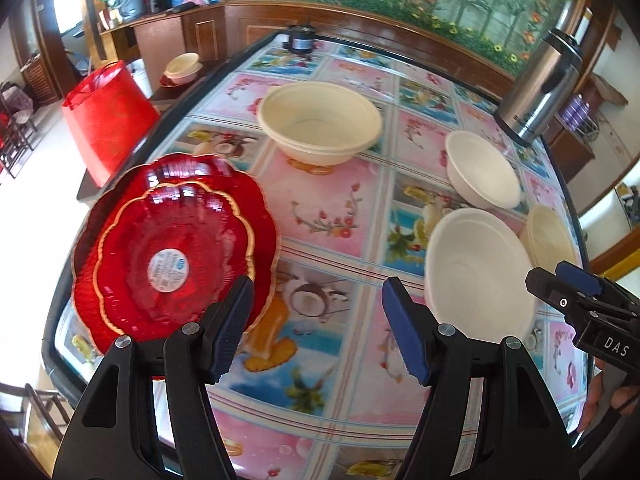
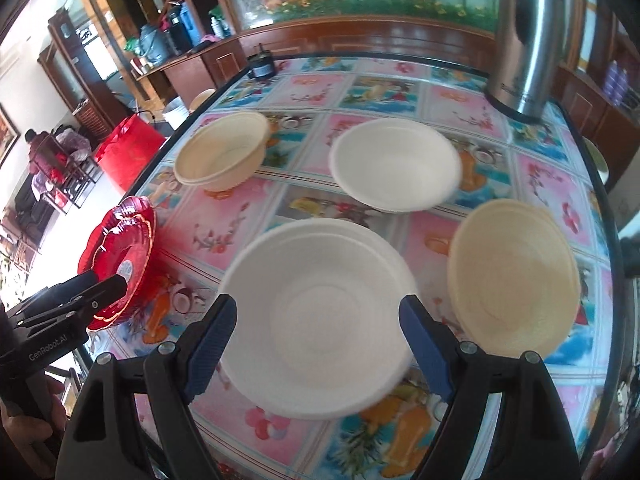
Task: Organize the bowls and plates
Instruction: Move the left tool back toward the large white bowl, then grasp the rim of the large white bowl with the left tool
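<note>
Left wrist, red plates point(image 1: 172, 248) overhang table edge point(image 1: 54, 322) (bowls inboard)

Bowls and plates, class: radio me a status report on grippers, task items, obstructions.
Left gripper open, empty, beside stacked red plates. Right gripper open, over near white bowl, not gripping. Three more bowls apart on table. Nothing blocking.

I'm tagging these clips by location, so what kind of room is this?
Probably a dining room in a home: a table under a fruit-and-flower printed cover, a steel thermos on it, and wooden cabinets holding jugs and bottles behind.
</note>
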`<action>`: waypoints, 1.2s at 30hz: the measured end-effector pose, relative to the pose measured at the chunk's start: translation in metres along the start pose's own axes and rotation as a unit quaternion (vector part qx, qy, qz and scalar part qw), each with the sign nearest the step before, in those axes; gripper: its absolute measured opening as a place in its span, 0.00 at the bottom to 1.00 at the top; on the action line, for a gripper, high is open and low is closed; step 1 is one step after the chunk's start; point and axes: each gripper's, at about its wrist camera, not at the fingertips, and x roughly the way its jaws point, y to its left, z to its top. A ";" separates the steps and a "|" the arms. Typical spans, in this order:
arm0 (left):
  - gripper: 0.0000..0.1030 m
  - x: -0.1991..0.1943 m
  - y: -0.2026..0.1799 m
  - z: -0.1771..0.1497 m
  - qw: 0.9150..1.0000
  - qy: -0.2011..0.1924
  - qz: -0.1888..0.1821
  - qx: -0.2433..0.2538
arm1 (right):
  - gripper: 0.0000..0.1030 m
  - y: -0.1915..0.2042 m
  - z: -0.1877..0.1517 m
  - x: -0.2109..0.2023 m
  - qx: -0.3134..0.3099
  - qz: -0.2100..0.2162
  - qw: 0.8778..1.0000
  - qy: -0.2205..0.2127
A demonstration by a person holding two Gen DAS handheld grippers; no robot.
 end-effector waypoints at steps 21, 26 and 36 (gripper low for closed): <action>0.65 0.055 -0.061 0.001 0.992 0.098 -0.057 0.051 | 0.64 -0.041 -0.027 -0.002 0.052 -0.027 0.998 0.026; 0.65 0.063 -0.066 0.005 0.991 0.109 -0.061 0.054 | 0.51 -0.041 -0.029 0.005 0.055 -0.027 0.997 0.039; 0.64 0.073 -0.075 0.008 0.989 0.115 -0.062 0.069 | 0.36 -0.045 -0.029 0.013 0.064 -0.025 0.996 0.052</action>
